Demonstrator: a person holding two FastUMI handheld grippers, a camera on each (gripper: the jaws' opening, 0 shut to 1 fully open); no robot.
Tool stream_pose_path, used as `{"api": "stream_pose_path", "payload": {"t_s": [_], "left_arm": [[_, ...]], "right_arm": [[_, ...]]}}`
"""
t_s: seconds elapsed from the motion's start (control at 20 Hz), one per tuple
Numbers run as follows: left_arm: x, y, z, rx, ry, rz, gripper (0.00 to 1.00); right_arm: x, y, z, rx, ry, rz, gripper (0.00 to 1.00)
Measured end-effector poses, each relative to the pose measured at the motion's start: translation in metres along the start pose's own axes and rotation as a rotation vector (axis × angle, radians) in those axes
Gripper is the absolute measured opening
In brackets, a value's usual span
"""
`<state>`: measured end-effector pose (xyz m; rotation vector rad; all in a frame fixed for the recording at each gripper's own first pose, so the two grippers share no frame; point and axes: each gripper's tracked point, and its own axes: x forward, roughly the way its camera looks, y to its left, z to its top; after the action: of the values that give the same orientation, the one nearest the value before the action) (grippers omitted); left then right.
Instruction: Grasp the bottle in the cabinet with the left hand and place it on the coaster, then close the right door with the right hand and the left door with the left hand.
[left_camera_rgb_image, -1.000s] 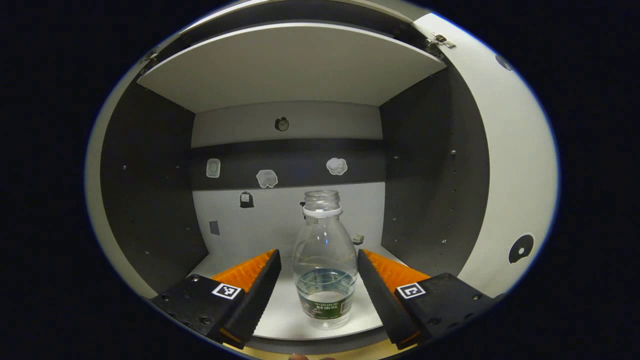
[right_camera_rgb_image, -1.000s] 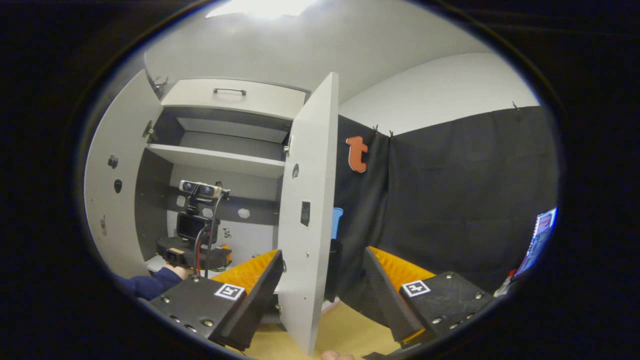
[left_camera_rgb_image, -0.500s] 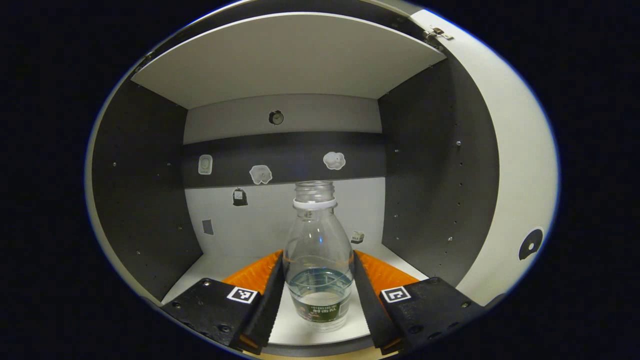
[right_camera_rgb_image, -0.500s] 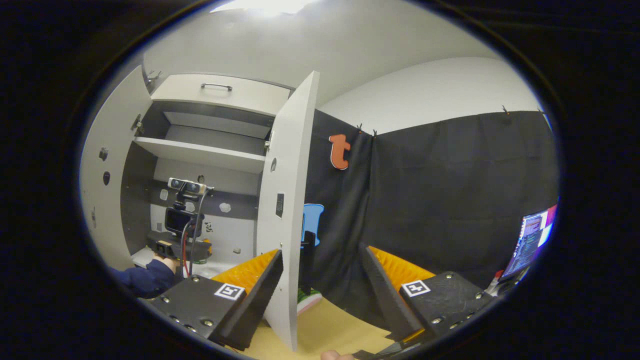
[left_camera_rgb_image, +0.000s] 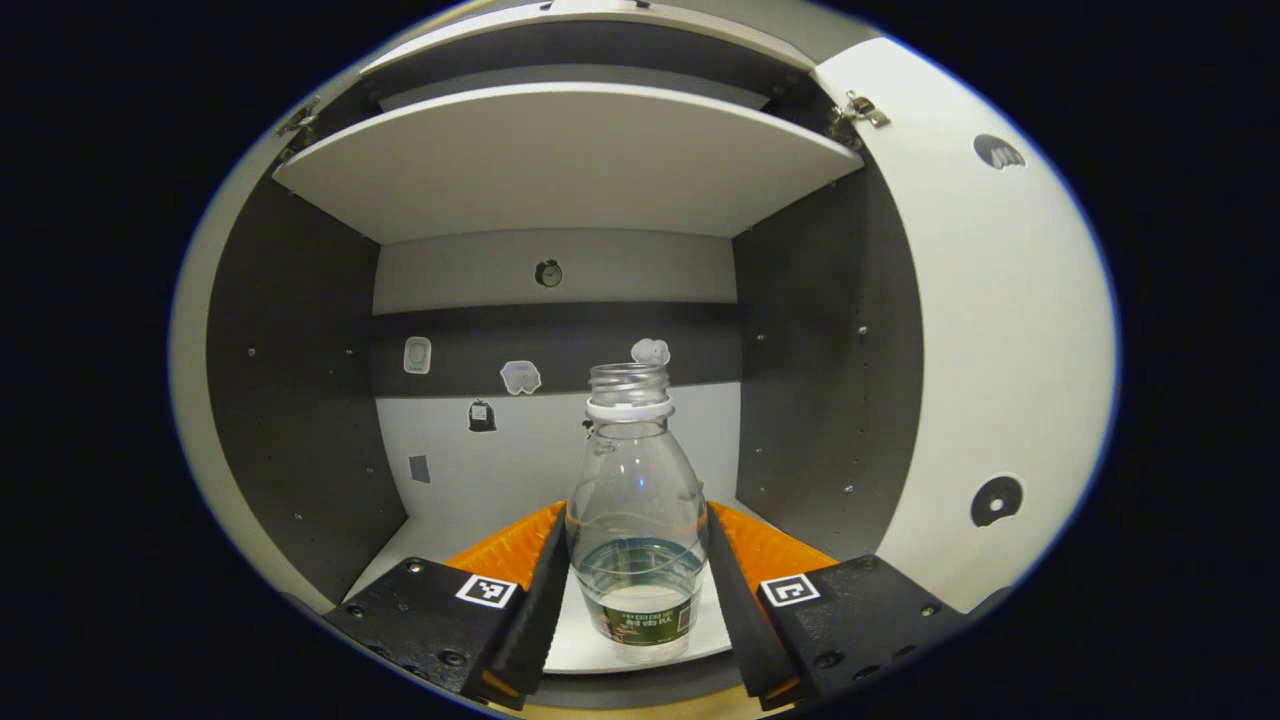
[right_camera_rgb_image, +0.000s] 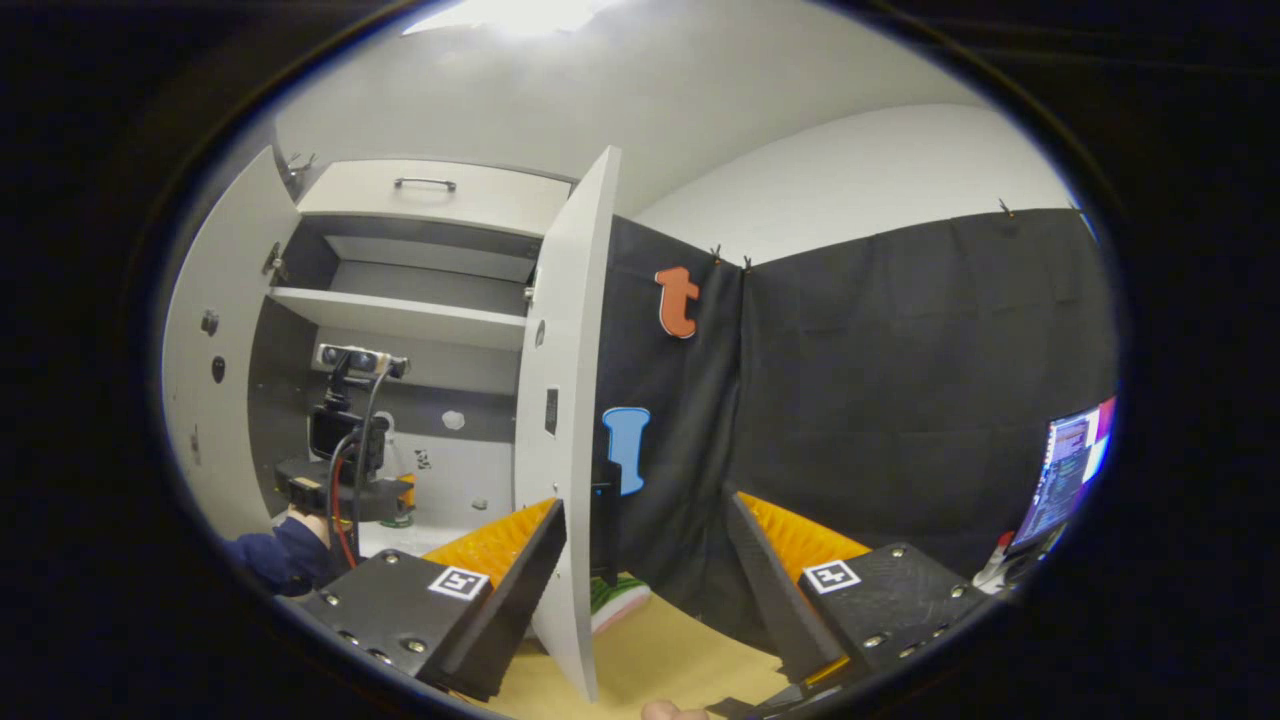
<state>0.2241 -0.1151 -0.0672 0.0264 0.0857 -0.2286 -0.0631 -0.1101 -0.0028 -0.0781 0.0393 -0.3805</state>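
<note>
Open cabinet (left_camera_rgb_image: 300, 330), bottle (left_camera_rgb_image: 636, 520) upright on lower shelf, left gripper (left_camera_rgb_image: 636, 590) clamped on both its sides. Right gripper (right_camera_rgb_image: 640, 590) spread wide, empty, near right door (right_camera_rgb_image: 565, 420) edge.

Left gripper view: bottle (left_camera_rgb_image: 636, 520) base edges masked by my left gripper (left_camera_rgb_image: 636, 585) fingers; stickers on cabinet back wall (left_camera_rgb_image: 560, 440) too small for me to read. Right gripper view: left gripper (right_camera_rgb_image: 345, 470) rig blocks bottle, possibly its base beside it; right door (right_camera_rgb_image: 565, 440) bottom corner cut by my finger.
</note>
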Motion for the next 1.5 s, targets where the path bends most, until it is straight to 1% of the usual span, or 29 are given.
{"api": "stream_pose_path", "payload": {"t_s": [0.2,0.25,0.3,0.35,0.4,0.45,0.5,0.75,0.95,1.1,1.3,1.5], "left_arm": [[-0.043,0.002,0.007,-0.029,-0.014,-0.021,0.74],[-0.055,0.003,0.007,-0.035,-0.013,-0.025,0.74],[-0.066,0.003,0.005,-0.040,-0.014,-0.029,0.74],[-0.077,0.006,0.005,-0.043,-0.010,-0.030,0.74],[-0.087,0.008,0.004,-0.049,-0.008,-0.033,0.73],[-0.097,0.010,0.001,-0.056,-0.001,-0.035,0.74],[-0.106,0.013,-0.003,-0.064,0.013,-0.038,0.73],[-0.145,0.029,-0.027,-0.090,0.050,-0.043,0.74],[-0.173,0.035,-0.071,-0.135,0.126,-0.062,0.74],[-0.189,0.044,-0.120,-0.182,0.209,-0.047,0.74],[-0.210,0.046,-0.184,-0.244,0.313,-0.069,0.74],[-0.225,0.057,-0.243,-0.227,0.415,-0.030,0.75]], "right_arm": [[-0.006,-0.001,0.003,0.005,-0.001,0.038,0.99],[-0.007,0.000,0.003,0.009,0.001,0.051,0.95],[-0.009,0.002,0.004,0.015,0.002,0.066,0.99],[-0.009,0.003,0.004,0.020,0.003,0.081,0.95],[-0.009,0.004,0.005,0.023,0.002,0.092,0.95],[-0.008,0.005,0.006,0.025,0.001,0.102,0.95],[-0.007,0.004,0.005,0.030,0.002,0.112,0.99],[-0.003,-0.001,0.006,0.041,-0.003,0.141,0.99],[0.003,-0.004,0.011,0.039,-0.013,0.157,0.99],[0.007,-0.006,0.012,0.045,-0.018,0.171,0.99],[0.009,-0.008,0.010,0.041,-0.011,0.179,0.99],[0.009,-0.012,0.010,0.032,-0.016,0.178,0.99]]}}
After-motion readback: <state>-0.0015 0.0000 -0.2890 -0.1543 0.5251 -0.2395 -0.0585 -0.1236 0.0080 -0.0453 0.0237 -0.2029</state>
